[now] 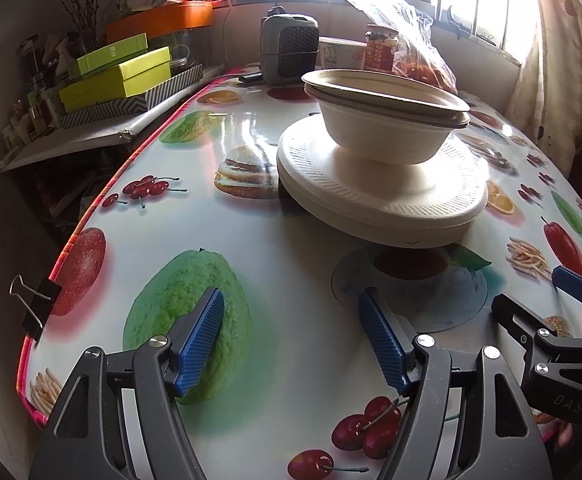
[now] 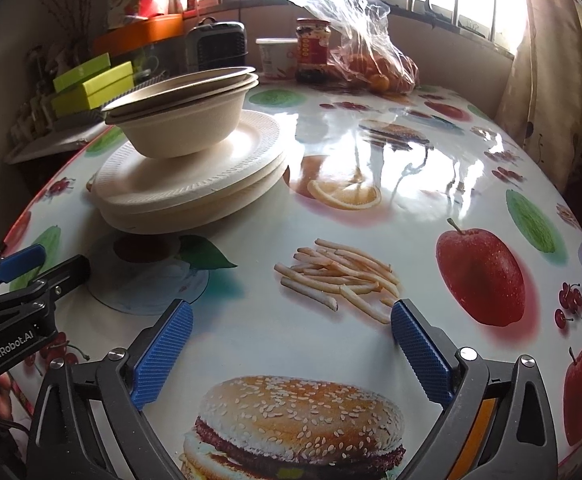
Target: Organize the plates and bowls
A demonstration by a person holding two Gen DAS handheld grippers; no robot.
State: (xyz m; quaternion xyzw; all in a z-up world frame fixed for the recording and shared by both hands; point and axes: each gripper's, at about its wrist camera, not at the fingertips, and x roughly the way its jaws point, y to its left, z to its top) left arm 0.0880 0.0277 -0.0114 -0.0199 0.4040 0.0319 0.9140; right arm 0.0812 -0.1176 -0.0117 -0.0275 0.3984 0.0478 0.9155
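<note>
Two or three white paper plates [image 1: 383,196] [image 2: 187,188] lie stacked on the food-print table [image 1: 291,248] [image 2: 259,332]. Nested beige paper bowls [image 1: 383,128] [image 2: 183,128] stand on top of the plates, the upper ones slightly tilted. My left gripper [image 1: 291,296] hangs open over the table, short of the stack, with nothing between its blue pads. Off to the stack's right, my right gripper [image 2: 291,308] is wide open and empty above the printed fries. Each gripper shows at the edge of the other's view: the right gripper [image 1: 539,296] and the left gripper [image 2: 47,266].
At the table's far end stand a grey heater [image 1: 291,46], a white cup [image 2: 277,58], a sauce jar [image 2: 313,48] and a plastic bag of oranges [image 2: 375,64]. Green boxes [image 1: 119,76] are stacked on a shelf at the left. A binder clip [image 1: 37,304] grips the table's left edge.
</note>
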